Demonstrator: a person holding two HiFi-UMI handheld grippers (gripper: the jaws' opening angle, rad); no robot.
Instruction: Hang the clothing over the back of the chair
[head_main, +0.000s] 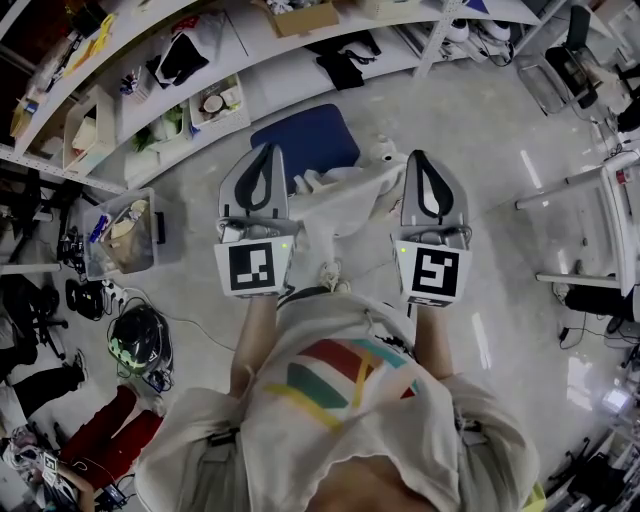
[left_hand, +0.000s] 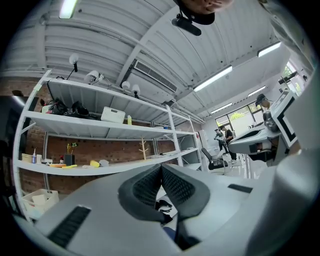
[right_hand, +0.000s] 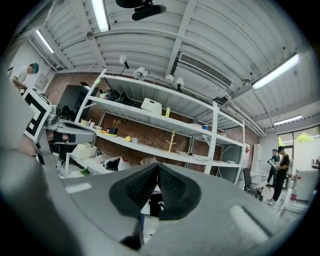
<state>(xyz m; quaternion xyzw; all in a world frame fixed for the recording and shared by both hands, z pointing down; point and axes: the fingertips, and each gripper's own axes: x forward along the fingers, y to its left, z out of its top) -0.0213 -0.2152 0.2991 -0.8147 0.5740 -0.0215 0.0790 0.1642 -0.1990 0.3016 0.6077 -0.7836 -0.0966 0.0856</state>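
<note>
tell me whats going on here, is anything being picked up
A person stands over a chair with a blue seat, holding the left gripper and the right gripper out level. Both have their fingers closed together with nothing between them. White clothing lies at the chair between the two grippers, and neither one is gripping it. Whether it hangs properly over the back cannot be told.

Free floor (head_main: 480, 110) right of the chair (head_main: 305, 140), clutter on its left
We find bare floor right of the chair and on our side of it; beyond it the shelf (head_main: 250, 45) bars the way, left of it stand a clear bin (head_main: 130, 262) and a helmet (head_main: 135, 340), far right a white desk frame (head_main: 570, 185).
</note>
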